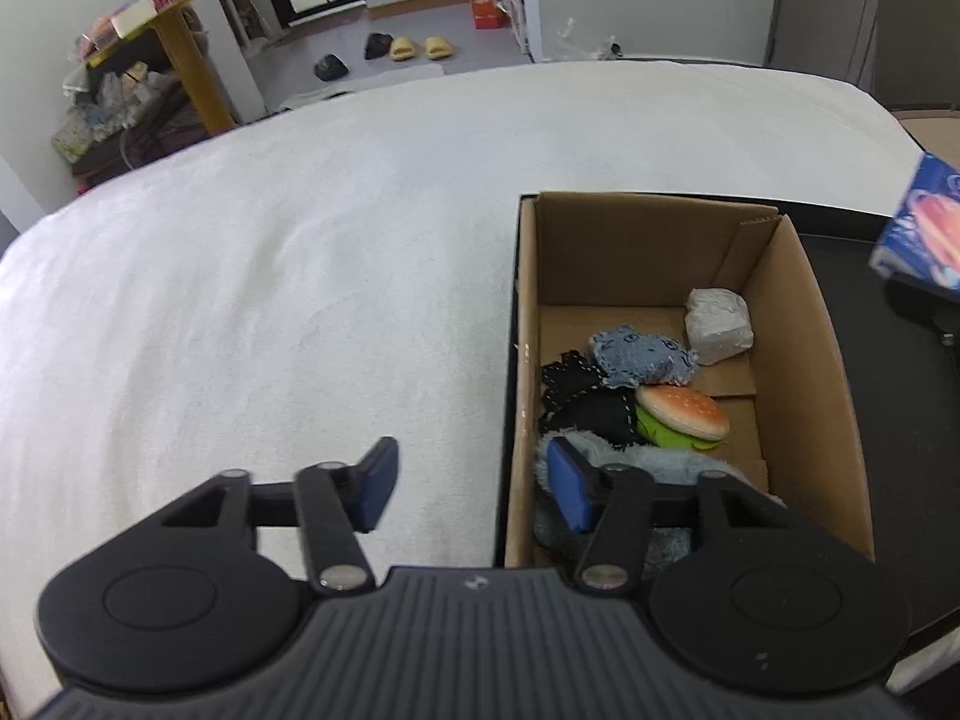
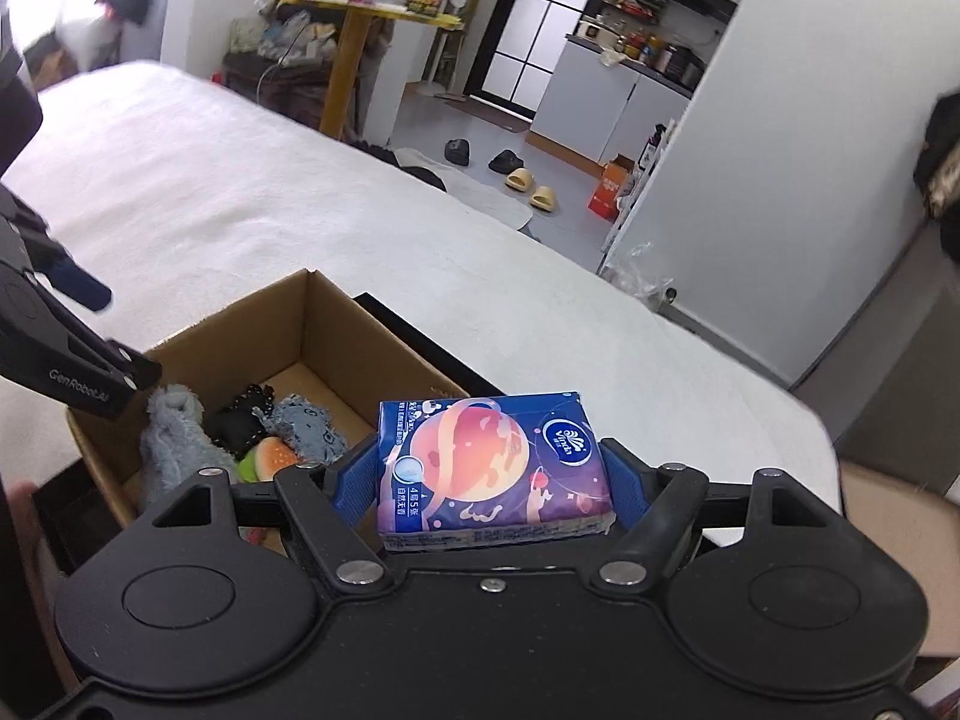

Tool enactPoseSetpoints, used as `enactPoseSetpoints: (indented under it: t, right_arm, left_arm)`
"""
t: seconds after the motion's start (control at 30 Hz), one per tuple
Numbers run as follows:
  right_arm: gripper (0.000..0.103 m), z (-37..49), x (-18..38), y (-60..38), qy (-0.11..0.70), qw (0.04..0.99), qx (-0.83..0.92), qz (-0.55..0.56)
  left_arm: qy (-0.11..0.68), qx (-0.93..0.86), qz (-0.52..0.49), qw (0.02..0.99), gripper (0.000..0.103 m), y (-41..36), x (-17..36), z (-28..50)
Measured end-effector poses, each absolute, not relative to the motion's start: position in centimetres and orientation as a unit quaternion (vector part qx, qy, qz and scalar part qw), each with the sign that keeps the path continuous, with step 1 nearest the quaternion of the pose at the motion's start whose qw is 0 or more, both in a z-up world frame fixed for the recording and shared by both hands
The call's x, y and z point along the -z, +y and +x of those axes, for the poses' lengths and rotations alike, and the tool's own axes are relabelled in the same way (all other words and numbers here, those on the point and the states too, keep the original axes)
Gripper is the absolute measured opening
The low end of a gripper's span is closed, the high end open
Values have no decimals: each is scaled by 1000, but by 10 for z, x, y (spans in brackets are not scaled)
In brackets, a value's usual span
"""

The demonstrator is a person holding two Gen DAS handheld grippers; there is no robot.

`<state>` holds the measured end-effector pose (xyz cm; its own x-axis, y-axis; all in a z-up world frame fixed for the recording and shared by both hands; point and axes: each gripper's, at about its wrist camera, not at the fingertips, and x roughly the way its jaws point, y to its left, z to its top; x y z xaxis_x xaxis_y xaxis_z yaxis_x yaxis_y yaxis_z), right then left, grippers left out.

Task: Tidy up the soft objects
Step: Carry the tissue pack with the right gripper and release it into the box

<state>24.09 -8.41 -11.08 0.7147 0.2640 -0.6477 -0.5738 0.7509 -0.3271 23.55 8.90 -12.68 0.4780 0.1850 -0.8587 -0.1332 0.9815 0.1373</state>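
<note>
Cardboard box (image 1: 792,324), open-topped, sits on a white bed (image 1: 270,276) at the right of the left wrist view. Contents, far to near: pale grey pouch (image 1: 719,325) against the far right wall; denim-blue frayed pad (image 1: 642,357); black stitched cloth (image 1: 585,405) at the left wall; burger toy (image 1: 684,415) just right of it; fluffy grey-blue cloth (image 1: 636,462) at the near end. Left tool (image 1: 474,486): blue pads spread, nothing between them; one pad over the bed, the other over the fluffy cloth. Tissue pack (image 1: 924,228), blue, at the far right edge, above a black surface (image 1: 870,450) beside the box.

Right wrist view: right tool (image 2: 489,483) pinching the tissue pack (image 2: 486,468) between its blue pads, the pack's printed face upward, held near and right of the box (image 2: 336,324). Fluffy cloth (image 2: 174,438), black cloth (image 2: 240,414), denim pad (image 2: 306,420) and burger toy (image 2: 267,459) lie inside. Left tool (image 2: 84,291) enters at the left edge.
</note>
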Motion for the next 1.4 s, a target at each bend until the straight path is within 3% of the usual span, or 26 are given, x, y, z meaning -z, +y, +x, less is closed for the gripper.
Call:
enactPoseSetpoints:
  t: [0.5,1.03,1.4]
  right_arm:
    - [73,240,122,-23,314,841,-277,-342]
    - [78,236,135,0,321,809,-275,-409]
    - [80,235,123,-15,324,826,-252,-386]
  left_arm:
    - [506,-40,-52,860,11,112,134,237]
    - [499,-25,-62,864,9,116,134,234]
    - [496,-14,-74,865,9,120,131,235]
